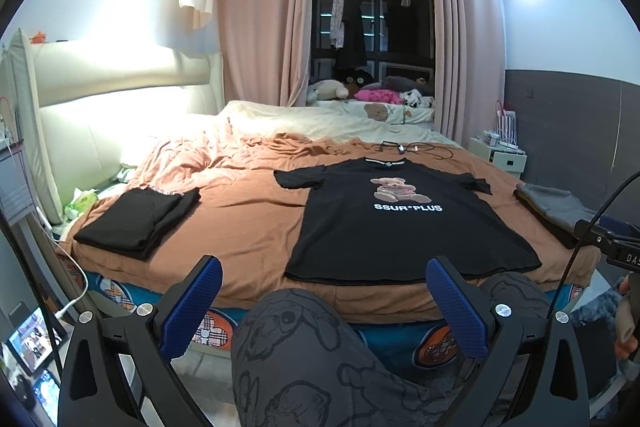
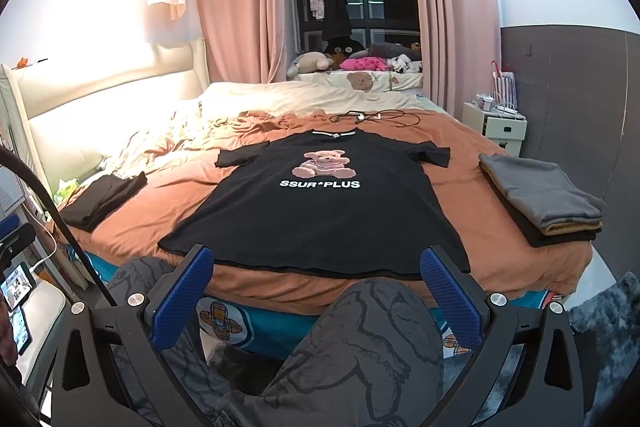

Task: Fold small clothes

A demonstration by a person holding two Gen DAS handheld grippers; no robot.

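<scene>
We held the left gripper (image 1: 324,275) and the right gripper (image 2: 316,267) low over our knees, short of the bed's near edge; both had their blue fingers spread wide with nothing between them. The black T-shirt (image 2: 316,211) with a bear print lay flat and face up on the orange-brown bedspread (image 2: 472,227), sleeves out, its hem at the near edge; neither gripper touched it. A folded black garment (image 1: 136,223) rested to its left, well apart from it. The left view showed that garment whole — the right view caught only a darker, smaller slice of it; in turn, the right view gave us the full stack of folded clothes (image 2: 540,195), grey on top of tan and black, where the left view showed just its edge (image 1: 552,207) behind the other gripper's body. A tangle of cables (image 2: 372,117) lay beyond the collar; a phone screen (image 1: 34,341) glowed low at the left.
</scene>
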